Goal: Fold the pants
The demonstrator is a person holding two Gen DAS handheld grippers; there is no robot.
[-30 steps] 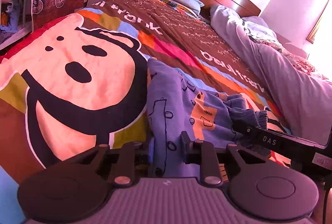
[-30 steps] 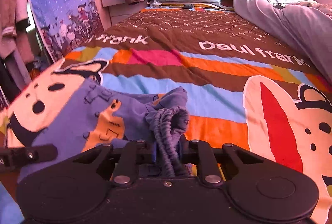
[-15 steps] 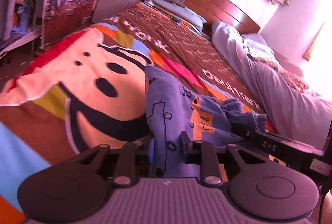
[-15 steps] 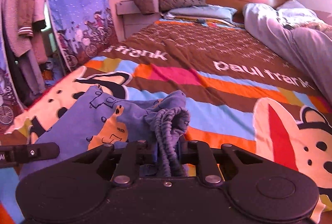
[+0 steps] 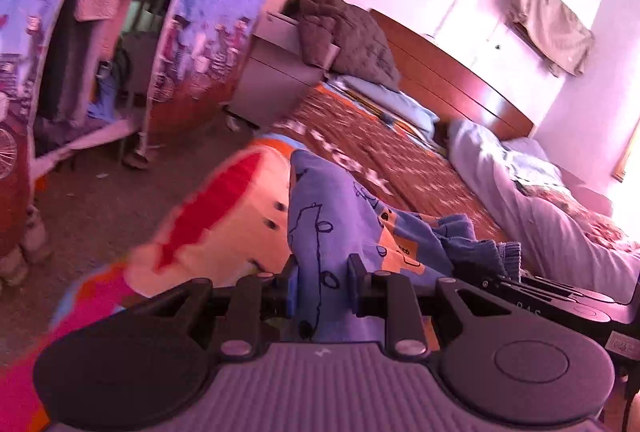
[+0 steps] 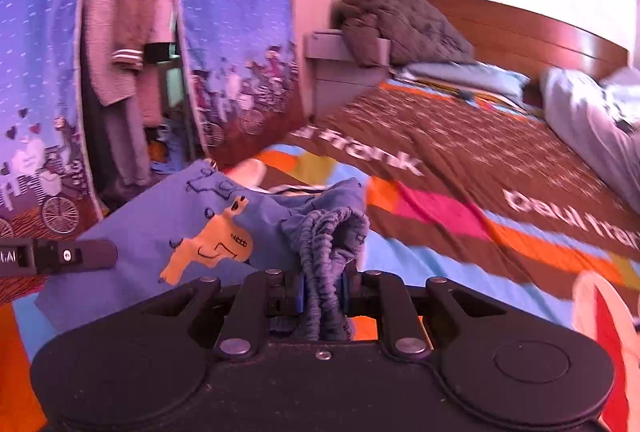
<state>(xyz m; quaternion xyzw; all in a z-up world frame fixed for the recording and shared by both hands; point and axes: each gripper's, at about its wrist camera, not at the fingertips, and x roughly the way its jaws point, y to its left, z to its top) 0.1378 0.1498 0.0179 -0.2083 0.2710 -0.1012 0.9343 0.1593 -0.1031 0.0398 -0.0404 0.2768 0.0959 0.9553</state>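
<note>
The pants (image 5: 332, 216) are blue with orange patches and black line drawings. They hang between my two grippers above the bed. My left gripper (image 5: 320, 282) is shut on a flat edge of the pants. My right gripper (image 6: 322, 286) is shut on the bunched ribbed waistband (image 6: 328, 232). In the right wrist view the pants (image 6: 180, 216) stretch left toward the left gripper's finger (image 6: 60, 256). In the left wrist view the right gripper (image 5: 560, 296) shows at the right, beside the waistband.
The bed carries a colourful striped cartoon cover (image 6: 460, 199) with a wooden headboard (image 6: 520, 31). A grey duvet (image 5: 540, 199) lies on the bed's right side. A nightstand (image 5: 272, 79) with a brown jacket and hanging clothes (image 6: 120, 31) stand at the left.
Both grippers have risen and tilted up with the pants, lifting them off the cover. The views now take in more of the room, wall and hanging clothes. Both grips stay shut.
</note>
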